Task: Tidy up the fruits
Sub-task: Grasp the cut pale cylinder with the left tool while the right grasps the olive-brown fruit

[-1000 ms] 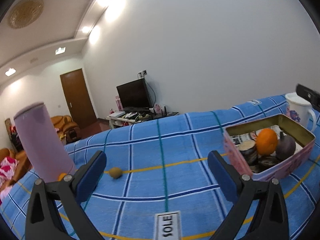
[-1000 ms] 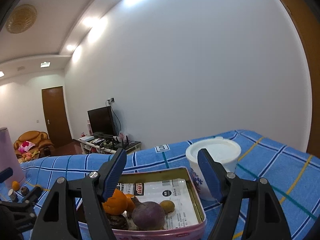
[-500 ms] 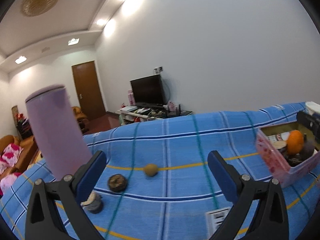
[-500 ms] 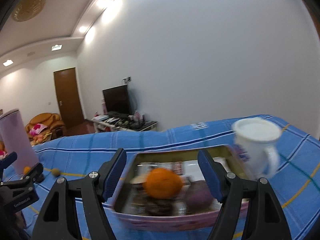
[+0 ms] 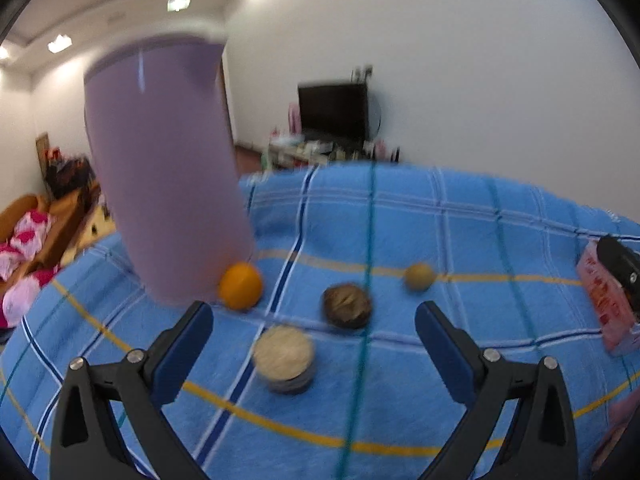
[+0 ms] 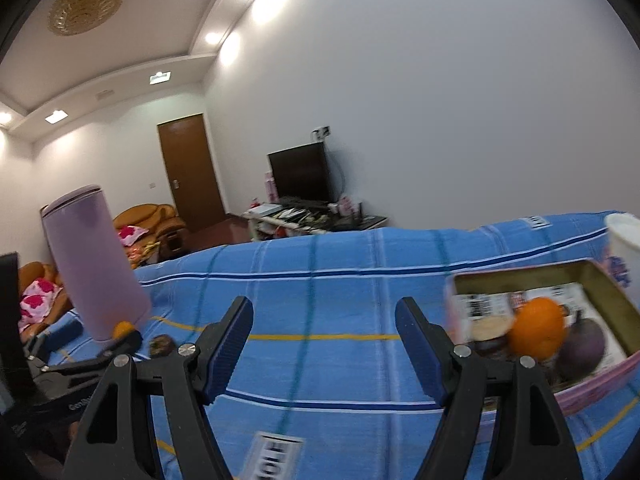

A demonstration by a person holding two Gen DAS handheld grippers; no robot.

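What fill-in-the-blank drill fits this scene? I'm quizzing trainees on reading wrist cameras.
1. The loose orange sits against the base of the tall ____ cup.
2. The tin already holds one ____ beside a dark purple fruit.
3. Nothing sits between the pads of the left claw, whose jaws stand ____.
4. The fruits lie on a ____ checked cloth.

Missing words: purple; orange; open; blue

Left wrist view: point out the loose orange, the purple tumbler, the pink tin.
loose orange [image 5: 240, 286], left wrist view, centre of fruit
purple tumbler [image 5: 168, 168], left wrist view, mid side wall
pink tin [image 5: 602, 300], left wrist view, outer wall
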